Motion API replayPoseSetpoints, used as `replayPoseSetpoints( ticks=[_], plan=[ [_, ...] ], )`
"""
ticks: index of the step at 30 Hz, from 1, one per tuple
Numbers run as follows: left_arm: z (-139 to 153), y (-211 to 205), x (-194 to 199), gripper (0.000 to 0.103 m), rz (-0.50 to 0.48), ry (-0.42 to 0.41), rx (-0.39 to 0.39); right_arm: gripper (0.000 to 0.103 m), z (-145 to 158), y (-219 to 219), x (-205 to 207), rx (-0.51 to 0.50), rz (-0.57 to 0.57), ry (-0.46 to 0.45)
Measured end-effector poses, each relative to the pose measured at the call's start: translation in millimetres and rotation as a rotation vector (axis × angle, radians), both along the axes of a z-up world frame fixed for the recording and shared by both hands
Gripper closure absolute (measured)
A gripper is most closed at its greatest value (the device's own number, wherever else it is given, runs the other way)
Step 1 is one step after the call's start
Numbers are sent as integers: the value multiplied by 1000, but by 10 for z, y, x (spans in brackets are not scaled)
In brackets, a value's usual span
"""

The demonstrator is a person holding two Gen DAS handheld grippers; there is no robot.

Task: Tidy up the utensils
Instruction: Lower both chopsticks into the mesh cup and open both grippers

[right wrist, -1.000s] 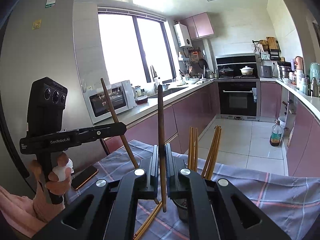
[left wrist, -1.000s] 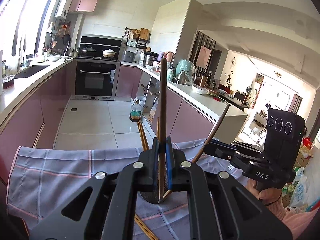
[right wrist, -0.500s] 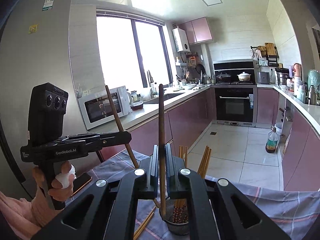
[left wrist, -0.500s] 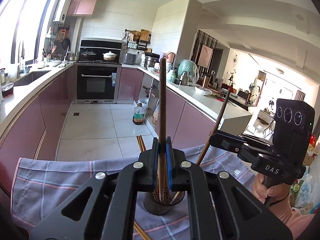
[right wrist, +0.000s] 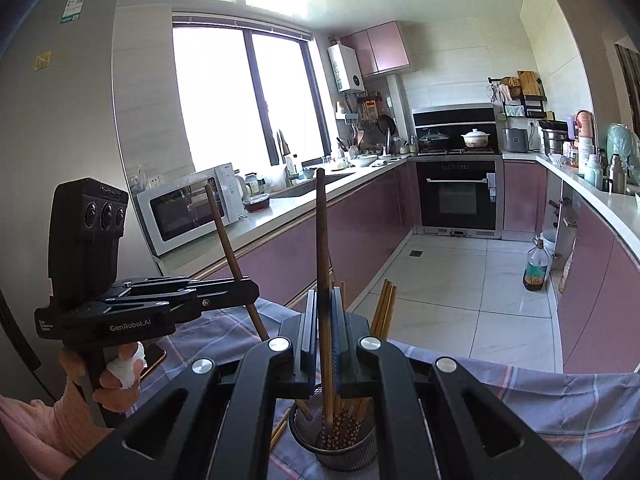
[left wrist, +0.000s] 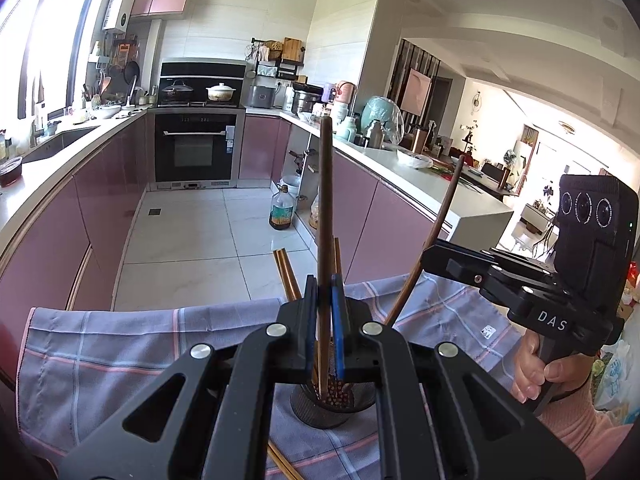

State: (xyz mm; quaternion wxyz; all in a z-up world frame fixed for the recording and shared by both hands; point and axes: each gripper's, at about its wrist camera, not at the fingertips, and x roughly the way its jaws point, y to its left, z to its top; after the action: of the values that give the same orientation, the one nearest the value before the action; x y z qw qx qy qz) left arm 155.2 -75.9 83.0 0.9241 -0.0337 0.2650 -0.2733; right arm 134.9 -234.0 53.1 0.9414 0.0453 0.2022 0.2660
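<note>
Two chopsticks between closed grippers

1. The right gripper pinches a dark chopstick upright, tip inside the mesh holder.
2. Left of the holder, the left gripper grips a second chopstick, tilted.
3. Lighter chopsticks stand in the holder.

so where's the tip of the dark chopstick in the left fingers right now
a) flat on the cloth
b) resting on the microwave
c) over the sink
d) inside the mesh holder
d) In the left wrist view the dark chopstick runs down between the left gripper fingers, and its lower end sits inside the mesh holder among the chopsticks already standing there.
</note>
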Motion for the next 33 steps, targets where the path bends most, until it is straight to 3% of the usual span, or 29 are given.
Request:
replayPoseSetpoints(
  ticks=[9, 21, 33],
  plan=[
    [-299, -98, 109, 95, -15, 79, 66, 98, -205, 66, 82, -35, -3, 80],
    [-554, -188, 268, 95, -4, 118, 135, 98, -389, 159, 240, -87, -28, 140],
    [-680, -220, 314, 83, 38, 117, 160, 92, -472, 120, 309, -57, -52, 179]
  ],
)
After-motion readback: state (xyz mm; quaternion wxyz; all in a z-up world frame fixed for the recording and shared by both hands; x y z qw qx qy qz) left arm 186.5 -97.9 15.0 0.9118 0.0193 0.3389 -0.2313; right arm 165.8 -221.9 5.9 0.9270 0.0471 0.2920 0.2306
